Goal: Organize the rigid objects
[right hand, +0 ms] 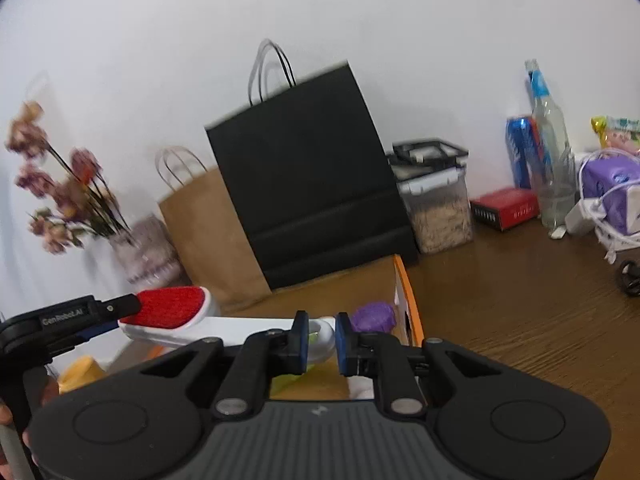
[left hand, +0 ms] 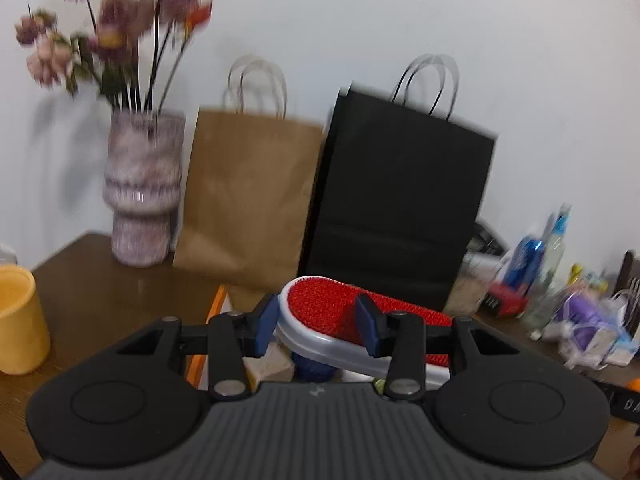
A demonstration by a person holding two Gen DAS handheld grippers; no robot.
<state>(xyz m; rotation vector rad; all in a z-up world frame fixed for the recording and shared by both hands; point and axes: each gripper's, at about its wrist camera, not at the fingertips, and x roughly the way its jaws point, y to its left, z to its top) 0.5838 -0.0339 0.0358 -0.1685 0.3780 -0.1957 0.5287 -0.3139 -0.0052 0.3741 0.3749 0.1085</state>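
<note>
A lint brush with a red bristle pad and a white body hangs tilted in the air, held at both ends. My left gripper is shut on its red head, one blue pad on each side. In the right wrist view the same brush stretches from the left gripper across to my right gripper, which is shut on the white handle end. Under the brush stands an orange-edged cardboard box with a purple object and other small things inside. Both views are motion-blurred.
Against the wall stand a brown paper bag, a black paper bag and a vase of flowers. A yellow cup sits at the left. To the right are a clear lidded container, a red box, a bottle and a purple pack.
</note>
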